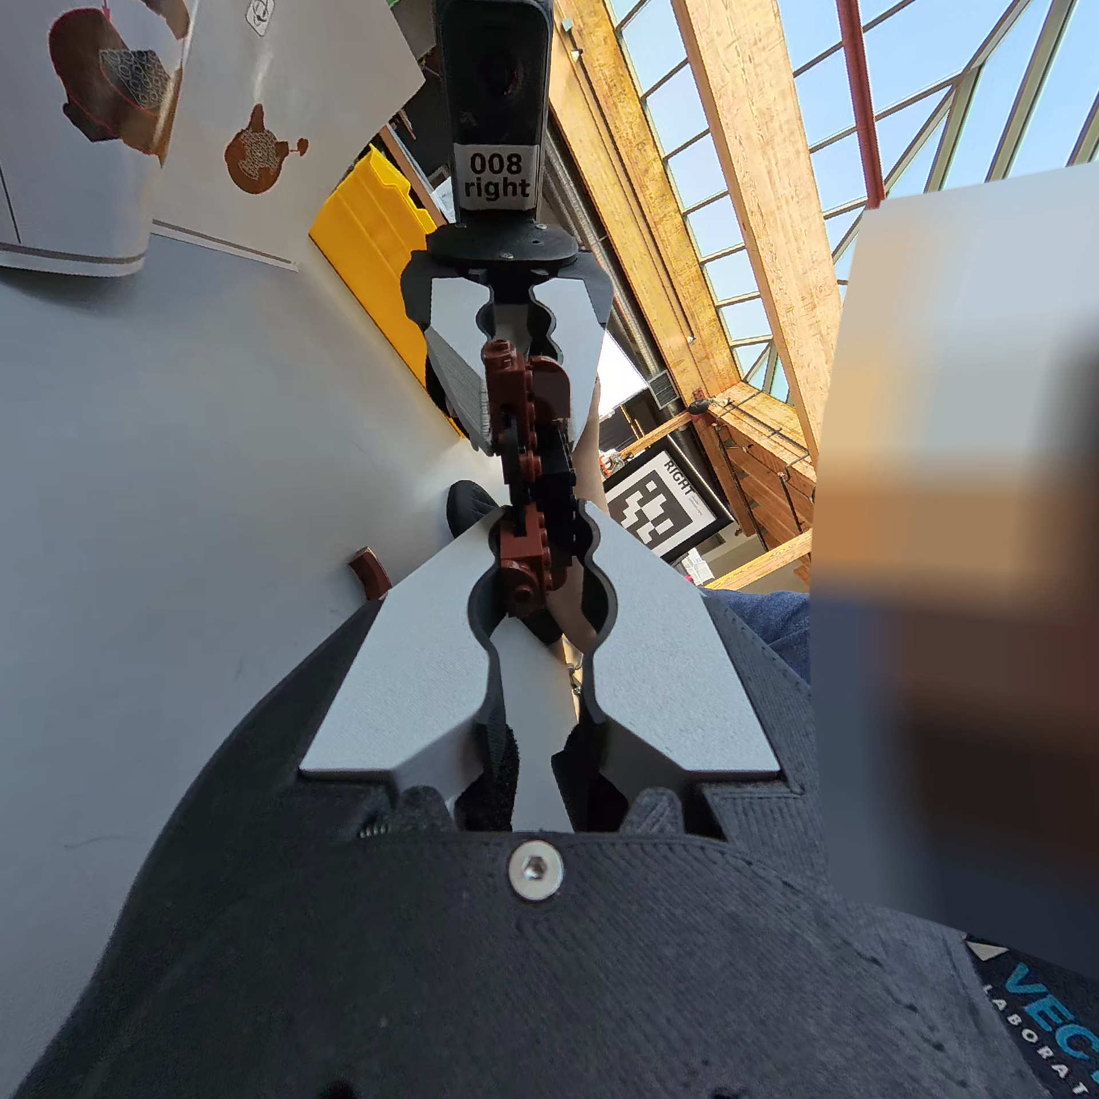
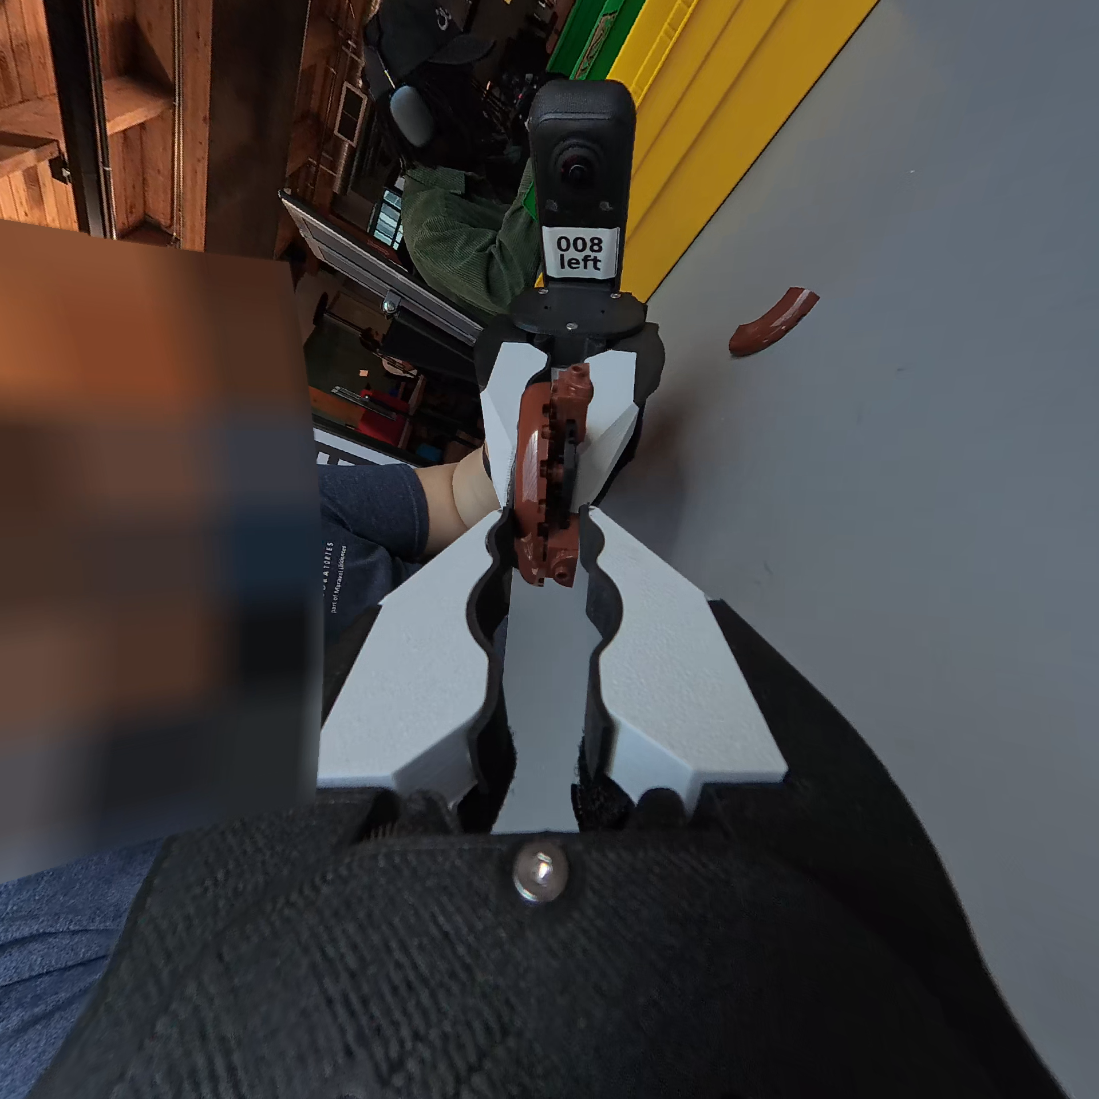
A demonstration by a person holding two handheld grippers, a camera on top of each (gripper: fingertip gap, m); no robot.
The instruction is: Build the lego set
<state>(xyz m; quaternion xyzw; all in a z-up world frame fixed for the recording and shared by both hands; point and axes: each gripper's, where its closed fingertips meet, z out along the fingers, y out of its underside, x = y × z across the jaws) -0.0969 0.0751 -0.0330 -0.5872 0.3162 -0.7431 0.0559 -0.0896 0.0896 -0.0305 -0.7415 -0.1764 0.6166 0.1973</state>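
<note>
Grey tabletop [image 1: 178,535] under timber skylight. Left wrist view: left gripper [image 1: 538,535] clamped on near end of the slim brown-and-black lego assembly [image 1: 529,464], long axis running straight fwd into the right gripper [image 1: 523,380], facing it. Right wrist view: right gripper [image 2: 544,535] pinches opp. end of the assembly [image 2: 544,470], held above table; loose curved brown brick [image 2: 773,324] lies well apart.

Around the grey worktop

A yellow bin [image 1: 371,261] sits at twelve o'clock on the grey table [image 1: 178,476]; a green bin [image 2: 586,47] lies just beyond it. At two o'clock a framed black-and-white marker board [image 1: 666,505] leans under timber beams [image 1: 767,178] and skylight glass. A person in a green jacket [image 2: 470,238] sits farther off.
</note>
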